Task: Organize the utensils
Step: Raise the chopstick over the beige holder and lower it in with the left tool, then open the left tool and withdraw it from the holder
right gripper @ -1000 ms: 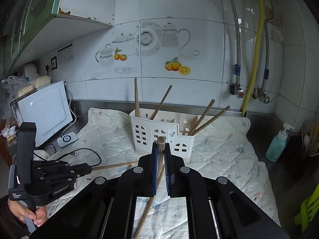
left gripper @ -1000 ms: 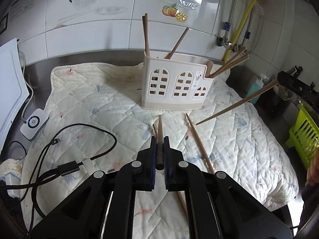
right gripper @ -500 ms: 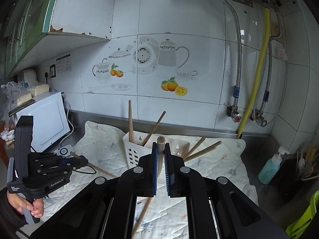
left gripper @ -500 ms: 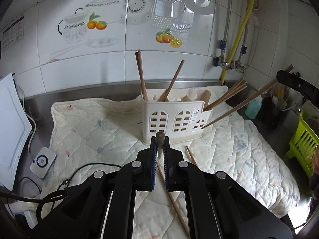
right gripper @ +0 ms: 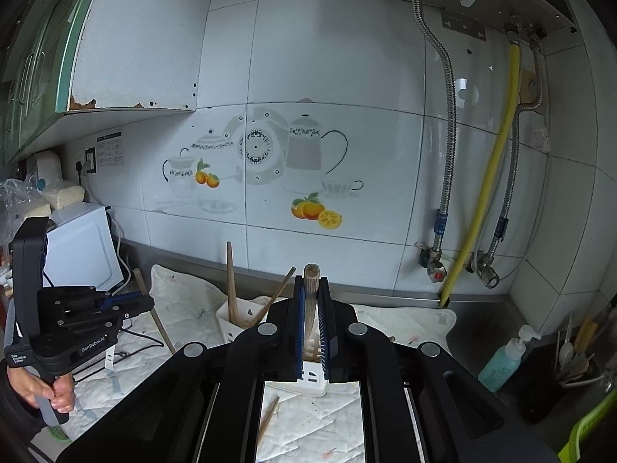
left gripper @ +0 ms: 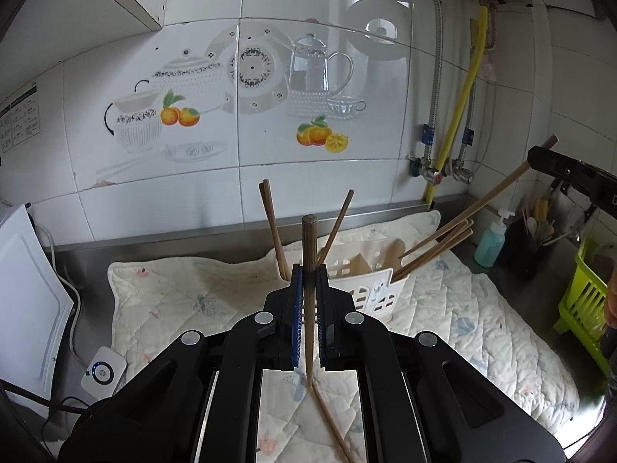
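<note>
chopsticks are mostly sorted already, by the look of it: several are standing in the white utensil holder (left gripper: 370, 281), and only a few are waiting outside it. the left gripper (left gripper: 307, 308) is clamping one wooden chopstick (left gripper: 308, 254) upright between its blue pads, its thick end pointing up above the jaws and its thin end hanging down toward the quilted mat (left gripper: 482, 332). the right gripper (right gripper: 311, 332) is pinching a second chopstick (right gripper: 311, 281) the same way, directly above the holder (right gripper: 246, 320); in the left view that stick is slanting down toward the holder's right side, though i cannot tell whether its tip is already inside.

one loose chopstick (left gripper: 331, 420) is lying on the mat just below the left gripper, and the right view is showing a stick on the mat (right gripper: 270, 413) that may be the same one. so at least three are left to place.

the holder is divided into compartments. the left one is holding a pair leaning left (left gripper: 272, 227) and a single leaning right (left gripper: 339, 223). the right one is holding a bundle (left gripper: 435, 247) fanning out over the rim. a middle section is looking empty, as far as i can tell.
</note>
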Demonstrator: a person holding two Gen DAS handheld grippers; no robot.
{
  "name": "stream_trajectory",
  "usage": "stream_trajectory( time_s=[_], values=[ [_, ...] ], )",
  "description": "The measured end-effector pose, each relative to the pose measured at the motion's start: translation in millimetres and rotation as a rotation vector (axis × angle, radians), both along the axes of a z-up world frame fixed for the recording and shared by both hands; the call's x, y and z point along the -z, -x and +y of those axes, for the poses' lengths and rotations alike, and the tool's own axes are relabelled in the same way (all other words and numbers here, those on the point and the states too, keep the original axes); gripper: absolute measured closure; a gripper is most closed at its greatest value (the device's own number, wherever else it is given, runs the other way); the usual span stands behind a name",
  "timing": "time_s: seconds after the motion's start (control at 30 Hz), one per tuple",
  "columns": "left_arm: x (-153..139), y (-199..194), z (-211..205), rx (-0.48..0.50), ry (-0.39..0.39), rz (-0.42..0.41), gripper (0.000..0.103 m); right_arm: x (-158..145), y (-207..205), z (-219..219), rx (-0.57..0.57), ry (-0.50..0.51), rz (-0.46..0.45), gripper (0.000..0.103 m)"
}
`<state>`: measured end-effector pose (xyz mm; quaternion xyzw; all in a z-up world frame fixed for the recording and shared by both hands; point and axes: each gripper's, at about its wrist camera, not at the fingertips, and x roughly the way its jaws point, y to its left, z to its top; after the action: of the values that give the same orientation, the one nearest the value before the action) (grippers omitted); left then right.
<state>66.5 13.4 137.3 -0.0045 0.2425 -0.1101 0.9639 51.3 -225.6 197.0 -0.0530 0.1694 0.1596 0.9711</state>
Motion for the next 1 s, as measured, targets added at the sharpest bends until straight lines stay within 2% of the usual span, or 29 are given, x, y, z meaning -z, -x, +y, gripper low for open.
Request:
stream_trajectory(
  time_s=[0.27, 0.53, 0.7, 1.0],
  values=[
    [-50, -15, -3, -0.007, 0.018, -0.094, 0.098, -26, -15, 9, 0.004, 0.015, -0.039, 0.096],
    [-81, -40, -6, -0.032, 0.062, -0.177, 0.098, -17, -36, 15, 0.021, 0.054, 0.009, 0.096],
    [-81, -60, -12, -0.061, 0.052, -0.202, 0.098, -5, -49, 15, 0.02, 0.077, 0.06, 0.096],
    [-45, -96, -10, -0.089, 0.077, -0.107, 0.098, 29, -76, 24, 0.012, 0.108, 0.163, 0.096]
  ],
)
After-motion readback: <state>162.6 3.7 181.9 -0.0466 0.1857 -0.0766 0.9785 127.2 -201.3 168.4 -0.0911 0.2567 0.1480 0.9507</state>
